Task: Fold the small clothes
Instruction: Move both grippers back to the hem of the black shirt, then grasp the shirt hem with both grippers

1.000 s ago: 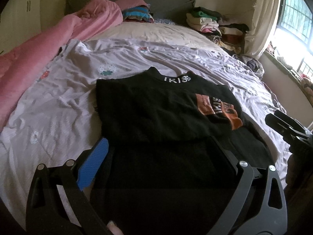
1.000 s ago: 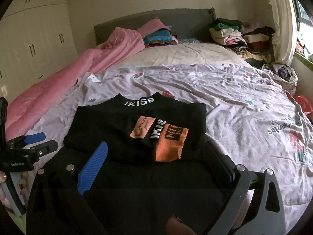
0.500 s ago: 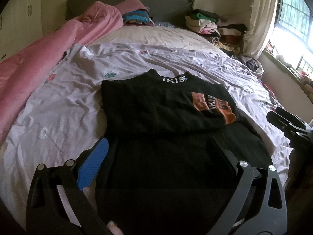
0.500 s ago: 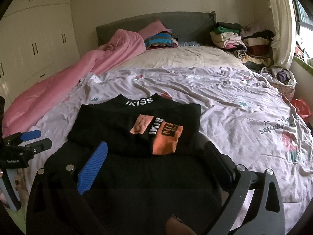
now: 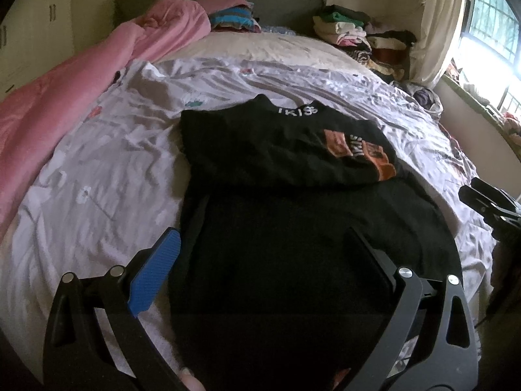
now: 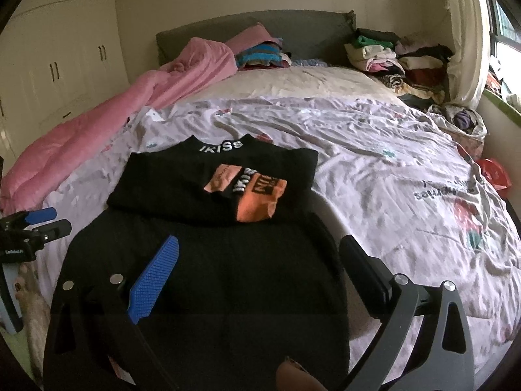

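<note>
Your left gripper (image 5: 263,244) and right gripper (image 6: 260,251): both spread wide, grasping nothing. Black shirt (image 6: 208,260) lies beneath and ahead of jaws, folded upper half beyond fingertips.

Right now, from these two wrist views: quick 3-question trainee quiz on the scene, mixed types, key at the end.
1. True or false: the left tool is shut on the black shirt.
2. Where do the sleeves with the orange print lie? A) spread out on the sheet B) folded over the shirt's chest C) under the pink blanket
3. Fill in: the white lettering on the collar points toward the bed's ____.

Key: 1 false, both tools, the right tool too, are open and empty. 2 B. 3 headboard.
</note>
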### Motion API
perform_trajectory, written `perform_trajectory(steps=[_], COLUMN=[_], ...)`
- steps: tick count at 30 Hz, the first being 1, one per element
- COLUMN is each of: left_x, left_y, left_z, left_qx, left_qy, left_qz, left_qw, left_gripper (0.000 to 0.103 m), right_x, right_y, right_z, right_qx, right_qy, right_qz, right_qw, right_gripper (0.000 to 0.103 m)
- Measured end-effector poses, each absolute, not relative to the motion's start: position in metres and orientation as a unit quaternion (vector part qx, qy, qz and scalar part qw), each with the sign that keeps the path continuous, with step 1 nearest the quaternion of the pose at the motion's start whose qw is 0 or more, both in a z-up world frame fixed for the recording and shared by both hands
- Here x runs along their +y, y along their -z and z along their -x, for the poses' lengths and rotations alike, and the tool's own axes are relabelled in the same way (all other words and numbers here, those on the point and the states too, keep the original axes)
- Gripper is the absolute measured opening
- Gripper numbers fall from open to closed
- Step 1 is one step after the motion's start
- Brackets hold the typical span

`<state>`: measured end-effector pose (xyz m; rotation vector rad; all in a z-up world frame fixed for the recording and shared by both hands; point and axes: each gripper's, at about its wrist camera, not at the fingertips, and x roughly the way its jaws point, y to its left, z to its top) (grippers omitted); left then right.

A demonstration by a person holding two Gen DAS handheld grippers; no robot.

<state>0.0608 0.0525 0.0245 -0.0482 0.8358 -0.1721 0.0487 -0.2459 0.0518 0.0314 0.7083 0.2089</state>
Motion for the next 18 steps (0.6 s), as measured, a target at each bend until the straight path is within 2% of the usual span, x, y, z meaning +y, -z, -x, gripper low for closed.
perform_trajectory(steps=[18], left_x=[0.09], left_y=[0.008], left_z=[-0.019], left_qx=[0.446], left_qy=[0.061], left_qz=[0.042], left_qw=[0.892], left_gripper=[0.093], right_x=[-0.259], right_y=[-0.029], right_z=[-0.015], right_qx=[0.379], right_qy=[-0.094], right_qz=[0.004], right_qw=[0.92], right_gripper=[0.098])
